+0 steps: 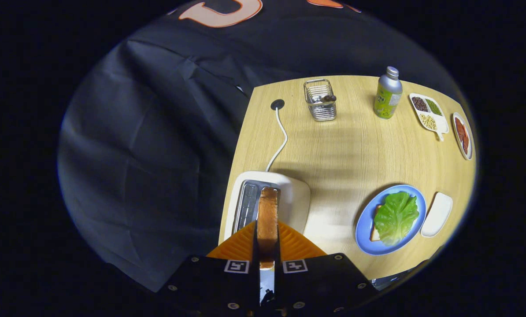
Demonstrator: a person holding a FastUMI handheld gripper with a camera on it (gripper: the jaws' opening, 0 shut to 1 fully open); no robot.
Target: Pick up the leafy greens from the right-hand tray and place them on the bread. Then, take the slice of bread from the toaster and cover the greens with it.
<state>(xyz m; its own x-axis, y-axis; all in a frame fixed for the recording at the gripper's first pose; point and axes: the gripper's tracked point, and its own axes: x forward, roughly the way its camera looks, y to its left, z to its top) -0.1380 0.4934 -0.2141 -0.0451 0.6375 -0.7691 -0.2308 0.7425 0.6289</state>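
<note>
My gripper (267,229) is shut on a slice of toasted bread (268,211), held edge-on between the two orange fingers (241,244). The slice hangs above the white toaster (296,198), over its right slot; I cannot tell whether its far end still sits in the slot. To the right, a blue plate (363,229) holds another slice of bread (374,233) with a green lettuce leaf (396,216) lying on top, covering most of it. A small white tray (437,214) lies just right of the plate.
The toaster's white cord (282,136) runs back to a table grommet (277,104). A wire basket (320,100), a green bottle (387,93), a divided dish of beans (428,113) and a dish of red slices (462,134) stand along the far side. The table's left edge (236,154) drops off beside the toaster.
</note>
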